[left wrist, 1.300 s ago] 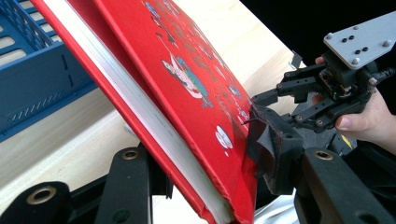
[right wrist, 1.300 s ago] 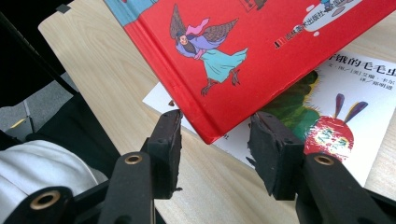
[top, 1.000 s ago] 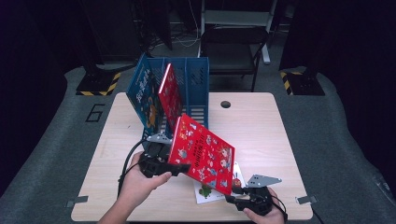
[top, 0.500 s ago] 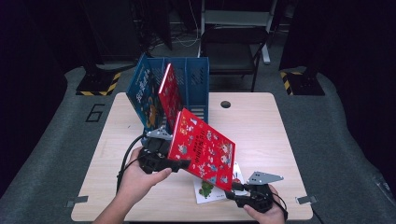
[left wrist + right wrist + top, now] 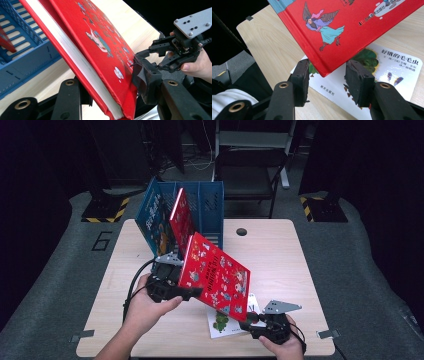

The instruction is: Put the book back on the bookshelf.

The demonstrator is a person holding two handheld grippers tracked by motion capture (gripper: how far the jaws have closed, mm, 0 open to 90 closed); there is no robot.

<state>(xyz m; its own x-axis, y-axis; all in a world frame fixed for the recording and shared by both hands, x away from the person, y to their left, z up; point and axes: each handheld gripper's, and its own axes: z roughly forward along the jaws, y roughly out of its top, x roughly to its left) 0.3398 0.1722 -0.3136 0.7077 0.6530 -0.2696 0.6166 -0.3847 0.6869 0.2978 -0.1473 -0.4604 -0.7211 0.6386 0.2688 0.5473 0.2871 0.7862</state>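
Overhead, a thick red hardcover book [image 5: 215, 272] hung tilted above the pale wood-grain table [image 5: 290, 260], its glossy cover crowded with small cartoon figures and its white page block showing as a smooth band along the edge in the left gripper view. The left gripper [image 5: 172, 287] had its black jaws clamped across that book at a lower corner — one foam-faced pad pressed the cover, the other sat behind the back board — so the jaws stood partly apart, filled by the book's thickness. The right gripper [image 5: 260, 322], black and angular with a grey three-cornered plate on top, waited near the table's front edge; in its own view the book's pointed corner hung between its rough, chipped pads, a gap showing on either side, so it gripped nothing.

Beneath that corner a thin white picture book [image 5: 225, 317] lay flat on the table, shiny, with a green shape on its cover.

Farther back stood a blue plastic file rack [image 5: 212, 212] with slotted, grid-like walls. It held two books leaning upright — a blue-covered one [image 5: 155, 220] at its left end and a slim red one [image 5: 181, 217] beside it.
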